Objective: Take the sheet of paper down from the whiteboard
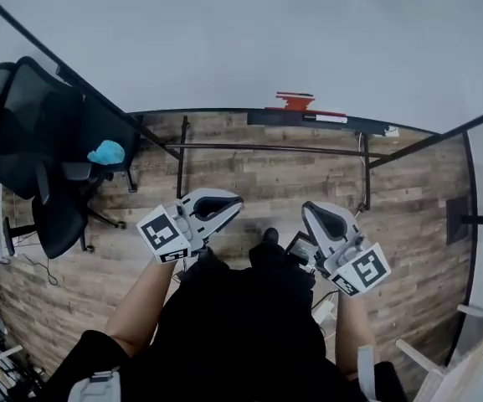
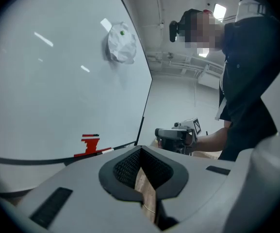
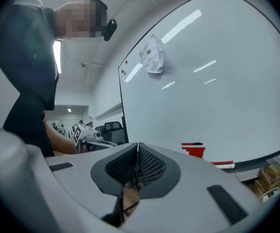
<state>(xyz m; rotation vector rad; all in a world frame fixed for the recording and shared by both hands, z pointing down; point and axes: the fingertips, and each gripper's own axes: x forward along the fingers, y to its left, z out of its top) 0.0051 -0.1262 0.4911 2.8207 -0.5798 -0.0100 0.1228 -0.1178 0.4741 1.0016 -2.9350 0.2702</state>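
Note:
A crumpled white sheet of paper (image 2: 122,43) (image 3: 153,58) hangs high on the whiteboard (image 1: 224,40) (image 2: 42,91) (image 3: 217,81) under a small green magnet (image 2: 122,32). The head view does not show the paper. My left gripper (image 1: 224,201) (image 2: 140,152) is held level in front of the board, well below the paper, shut with nothing in it. Beside it my right gripper (image 1: 318,212) (image 3: 137,147) is also shut and empty. Each gripper shows in the other's view, the right gripper (image 2: 176,135) and the left gripper (image 3: 84,134), a short way apart.
A red eraser (image 1: 295,100) (image 2: 90,143) (image 3: 194,150) and a marker (image 1: 325,118) lie on the board's tray. The stand's dark crossbar (image 1: 266,148) runs over the wooden floor below. A black office chair (image 1: 40,141) with a blue cloth (image 1: 106,152) stands at left.

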